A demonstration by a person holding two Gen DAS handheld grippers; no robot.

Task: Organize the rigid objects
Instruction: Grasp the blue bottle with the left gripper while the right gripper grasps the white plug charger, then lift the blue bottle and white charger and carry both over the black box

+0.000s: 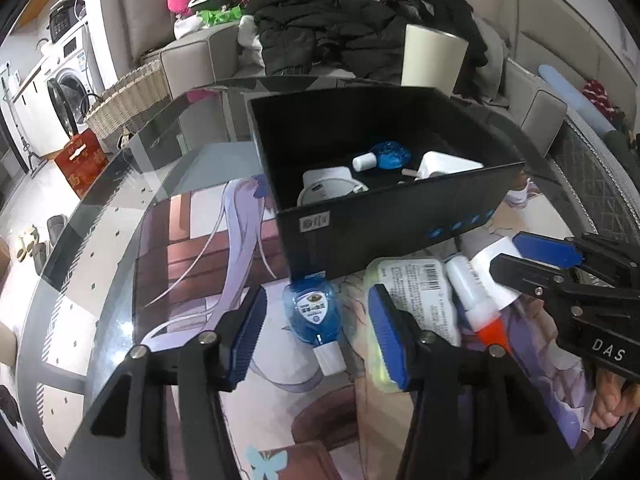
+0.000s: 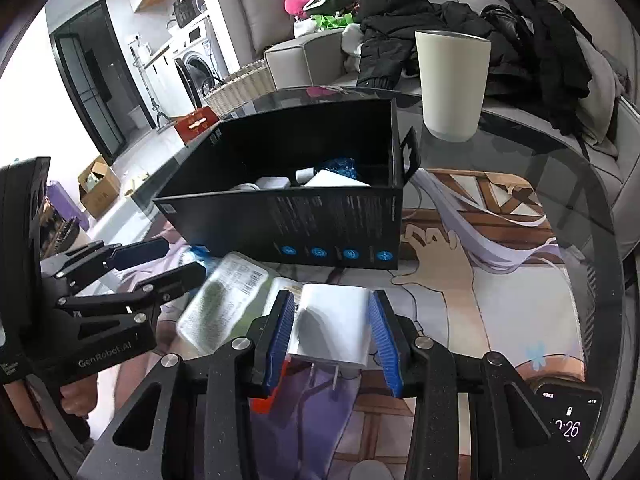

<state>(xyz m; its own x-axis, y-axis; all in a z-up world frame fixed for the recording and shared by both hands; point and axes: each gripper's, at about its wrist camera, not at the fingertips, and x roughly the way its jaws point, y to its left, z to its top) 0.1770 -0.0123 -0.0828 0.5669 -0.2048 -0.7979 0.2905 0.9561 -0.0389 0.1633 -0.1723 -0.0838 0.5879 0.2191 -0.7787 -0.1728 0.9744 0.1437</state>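
A black box (image 1: 360, 236) (image 2: 280, 224) stands on the glass table and holds white chargers (image 1: 324, 188) and a blue bottle (image 1: 390, 154). In front of it lie a blue bottle with a white cap (image 1: 316, 316), a pale flat pack with a label (image 1: 416, 292) (image 2: 220, 304) and a white tube with an orange cap (image 1: 480, 300). My left gripper (image 1: 316, 336) is open, its fingers on either side of the blue bottle. My right gripper (image 2: 334, 340) (image 1: 532, 260) is shut on a white plug adapter (image 2: 332, 328), held just above the mat.
A beige cup (image 2: 452, 84) stands behind the box on the right. A phone (image 2: 568, 424) lies at the table's near right edge. An illustrated mat (image 2: 500, 280) covers the glass. A sofa with dark clothes (image 1: 340, 28) is behind the table.
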